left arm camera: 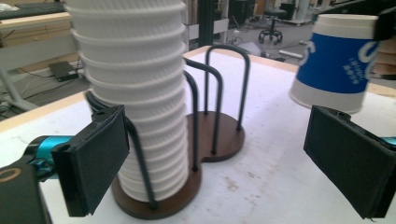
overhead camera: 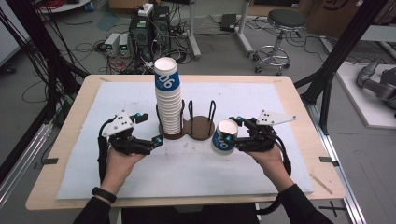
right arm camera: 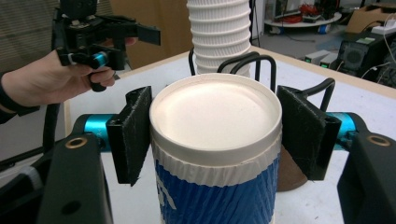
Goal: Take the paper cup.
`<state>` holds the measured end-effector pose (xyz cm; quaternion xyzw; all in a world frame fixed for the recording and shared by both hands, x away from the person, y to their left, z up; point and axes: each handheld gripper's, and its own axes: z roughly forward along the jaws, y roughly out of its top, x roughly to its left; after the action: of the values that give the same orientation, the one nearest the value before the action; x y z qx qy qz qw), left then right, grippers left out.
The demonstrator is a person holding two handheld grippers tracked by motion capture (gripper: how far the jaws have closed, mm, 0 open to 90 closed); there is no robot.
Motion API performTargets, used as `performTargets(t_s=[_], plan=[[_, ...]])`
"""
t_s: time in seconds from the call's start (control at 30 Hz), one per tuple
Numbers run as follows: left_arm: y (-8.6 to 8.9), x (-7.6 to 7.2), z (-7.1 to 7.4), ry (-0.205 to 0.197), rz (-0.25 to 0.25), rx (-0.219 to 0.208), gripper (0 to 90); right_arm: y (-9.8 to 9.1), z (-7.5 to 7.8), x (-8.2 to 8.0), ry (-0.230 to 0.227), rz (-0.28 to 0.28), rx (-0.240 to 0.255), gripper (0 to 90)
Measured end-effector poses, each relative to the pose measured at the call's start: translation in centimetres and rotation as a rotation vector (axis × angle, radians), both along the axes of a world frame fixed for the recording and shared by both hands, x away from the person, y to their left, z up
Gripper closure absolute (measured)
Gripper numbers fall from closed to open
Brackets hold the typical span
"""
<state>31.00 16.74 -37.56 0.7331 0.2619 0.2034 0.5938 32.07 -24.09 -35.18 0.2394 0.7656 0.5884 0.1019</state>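
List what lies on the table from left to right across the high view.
Left gripper → tall stack of white ribbed paper cups in the dark wire-and-wood cup holder → single blue-and-white paper cup → right gripper clamping it.

Cup stack and wire holder between grippers.

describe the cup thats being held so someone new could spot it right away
Start at the brown cup rack in the middle of the white mat; a tall stack of cups stands in its left bay. Just right of the rack, the right gripper clamps a lone cup upside down above the mat. It is the only cup apart from the stack, its blue band tilted.
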Motion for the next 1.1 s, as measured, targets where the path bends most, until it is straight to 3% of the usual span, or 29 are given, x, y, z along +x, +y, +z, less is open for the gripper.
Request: performTargets(t_s=[0.47, 1.1], plan=[[-1.5, -1.1, -1.9, 0.025, -0.061, -0.001, 6.8, 0.3, -0.6, 0.3, 0.003, 0.003, -0.013, 31.2], [-2.4, -1.1, -3.5, -0.009, -0.097, 0.023, 6.8, 0.3, -1.3, 0.0, 0.001, 0.002, -0.025, 31.1]])
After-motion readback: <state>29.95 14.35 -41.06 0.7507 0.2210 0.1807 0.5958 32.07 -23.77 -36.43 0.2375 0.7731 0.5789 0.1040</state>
